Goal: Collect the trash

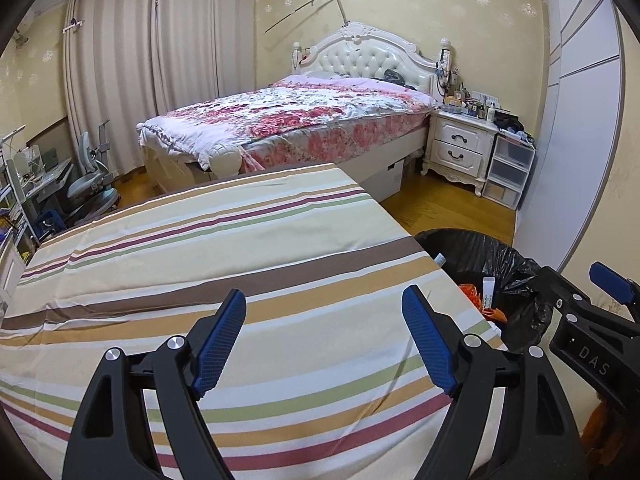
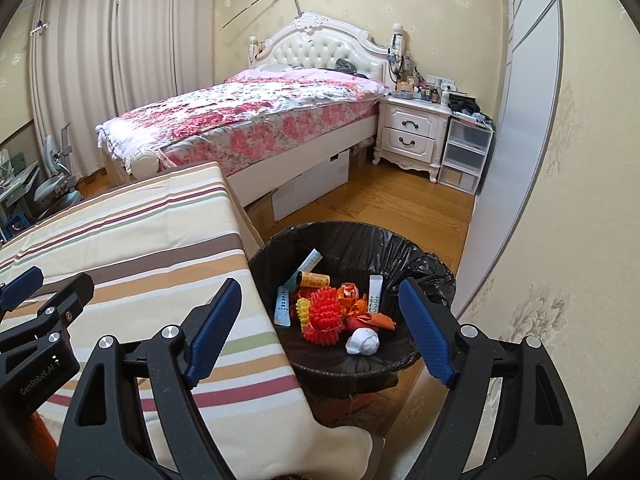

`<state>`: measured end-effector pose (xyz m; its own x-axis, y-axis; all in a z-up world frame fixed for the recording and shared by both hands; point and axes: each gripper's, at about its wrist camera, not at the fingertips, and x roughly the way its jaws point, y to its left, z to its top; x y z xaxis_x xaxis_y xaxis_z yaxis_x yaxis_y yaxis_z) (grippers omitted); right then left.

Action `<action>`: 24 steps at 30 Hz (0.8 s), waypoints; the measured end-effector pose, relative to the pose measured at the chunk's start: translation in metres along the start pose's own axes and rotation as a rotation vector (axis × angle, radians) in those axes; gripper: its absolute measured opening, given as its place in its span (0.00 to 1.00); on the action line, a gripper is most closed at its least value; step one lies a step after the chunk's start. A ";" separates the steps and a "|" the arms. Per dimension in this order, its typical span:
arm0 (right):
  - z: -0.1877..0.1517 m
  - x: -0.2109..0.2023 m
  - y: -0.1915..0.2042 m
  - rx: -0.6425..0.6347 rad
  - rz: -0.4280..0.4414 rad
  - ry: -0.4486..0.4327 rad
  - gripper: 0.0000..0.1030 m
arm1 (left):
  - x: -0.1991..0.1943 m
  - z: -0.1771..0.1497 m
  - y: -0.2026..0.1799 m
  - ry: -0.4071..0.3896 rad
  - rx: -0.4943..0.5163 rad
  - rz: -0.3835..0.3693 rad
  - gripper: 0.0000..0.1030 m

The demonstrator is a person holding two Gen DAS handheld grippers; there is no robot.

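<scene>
A bin lined with a black bag point(image 2: 348, 240) stands on the floor beside the striped table point(image 2: 132, 248). In it lie a white crumpled paper ball point(image 2: 363, 342), red and yellow spiky pieces point(image 2: 325, 314), orange scraps point(image 2: 352, 294), a small orange bottle point(image 2: 314, 280) and paper strips point(image 2: 283, 306). My right gripper point(image 2: 322, 308) is open and empty, held above the bin's near side. My left gripper point(image 1: 324, 322) is open and empty over the striped tablecloth point(image 1: 240, 260). The bin point(image 1: 492, 256) shows at the right of the left wrist view, partly hidden by the table edge.
A bed with a floral cover point(image 2: 248, 120) stands behind the table, with a white nightstand point(image 2: 414, 134) and plastic drawers point(image 2: 464, 156) by the wall. Wooden floor point(image 2: 392, 204) lies around the bin. A desk and chair point(image 1: 80, 184) stand at the left.
</scene>
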<state>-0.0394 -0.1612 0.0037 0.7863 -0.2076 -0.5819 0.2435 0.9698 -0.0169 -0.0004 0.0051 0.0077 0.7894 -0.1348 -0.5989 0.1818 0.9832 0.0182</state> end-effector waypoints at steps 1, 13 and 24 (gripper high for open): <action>-0.001 -0.003 0.000 -0.002 0.001 -0.004 0.77 | -0.002 -0.001 0.001 -0.001 -0.005 0.006 0.76; -0.005 -0.018 0.003 -0.016 0.004 -0.037 0.77 | -0.019 -0.009 0.018 -0.015 -0.065 0.041 0.76; -0.005 -0.020 0.003 -0.014 0.002 -0.043 0.78 | -0.020 -0.011 0.019 -0.017 -0.067 0.040 0.76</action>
<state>-0.0574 -0.1531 0.0113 0.8105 -0.2103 -0.5467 0.2339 0.9719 -0.0271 -0.0186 0.0276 0.0112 0.8050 -0.0970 -0.5853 0.1110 0.9937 -0.0119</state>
